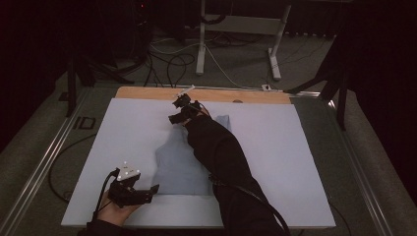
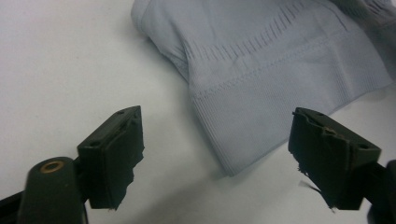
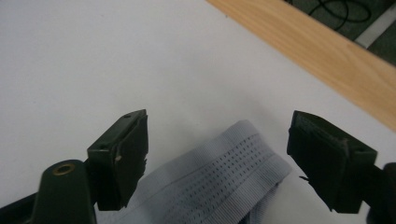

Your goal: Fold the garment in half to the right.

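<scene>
A pale grey garment (image 1: pixel 179 164) lies flat on the white tabletop (image 1: pixel 275 147); a wooden strip (image 1: pixel 147 93) borders its far edge. Left claw (image 1: pixel 150 192) is released, straddling the hem corner; right claw (image 1: pixel 178 111) is released over a strap (image 3: pixel 219 179). Cables (image 1: pixel 172 59) cross the dim floor beyond.

Left gripper (image 1: pixel 153 189) fingers apart; right gripper (image 1: pixel 173 112) likewise, arm outstretched

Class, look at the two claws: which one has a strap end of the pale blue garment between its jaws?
The right claw, at the garment's far end. The left claw faces its hem corner.
</scene>
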### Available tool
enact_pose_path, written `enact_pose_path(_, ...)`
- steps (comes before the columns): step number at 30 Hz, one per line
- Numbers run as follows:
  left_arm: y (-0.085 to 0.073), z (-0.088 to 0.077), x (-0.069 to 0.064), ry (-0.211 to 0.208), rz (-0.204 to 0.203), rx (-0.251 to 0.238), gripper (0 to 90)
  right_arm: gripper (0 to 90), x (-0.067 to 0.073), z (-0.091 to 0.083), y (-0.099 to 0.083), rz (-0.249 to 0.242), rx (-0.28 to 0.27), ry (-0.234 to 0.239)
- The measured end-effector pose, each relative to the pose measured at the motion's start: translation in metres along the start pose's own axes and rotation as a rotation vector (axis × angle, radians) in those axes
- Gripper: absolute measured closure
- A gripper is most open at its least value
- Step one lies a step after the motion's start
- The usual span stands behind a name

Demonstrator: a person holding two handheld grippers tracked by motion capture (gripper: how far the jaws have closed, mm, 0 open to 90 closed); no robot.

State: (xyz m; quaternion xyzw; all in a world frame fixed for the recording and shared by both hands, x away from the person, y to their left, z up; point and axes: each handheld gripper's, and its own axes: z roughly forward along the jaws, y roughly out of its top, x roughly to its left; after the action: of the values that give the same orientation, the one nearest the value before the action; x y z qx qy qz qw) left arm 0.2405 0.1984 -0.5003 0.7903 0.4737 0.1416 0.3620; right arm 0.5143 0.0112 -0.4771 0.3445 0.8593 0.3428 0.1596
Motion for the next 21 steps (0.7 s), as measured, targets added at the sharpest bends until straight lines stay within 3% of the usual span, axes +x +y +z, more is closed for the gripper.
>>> enact_pose_path(5,-0.002,0.005,-0.003,-0.014,-0.023,0.016,25.7,25.2,-0.002,0.013,0.0,0.045,0.031,-0.022)
enact_pose_path(9,-0.001,0.01,-0.005,-0.031,-0.04,0.03,32.3,28.7,-0.002,0.02,0.001,0.051,0.055,-0.036)
enact_pose_path(13,-0.001,0.013,-0.005,-0.029,-0.063,0.034,37.5,31.6,-0.002,0.025,0.001,0.036,0.069,-0.057)
enact_pose_path(17,-0.002,0.015,-0.006,-0.036,-0.066,0.046,42.1,38.5,0.0,0.032,0.001,-0.016,0.107,-0.094)
enact_pose_path(21,-0.004,0.02,-0.004,-0.045,-0.076,0.056,45.6,44.3,-0.003,0.037,-0.002,-0.014,0.126,-0.095)
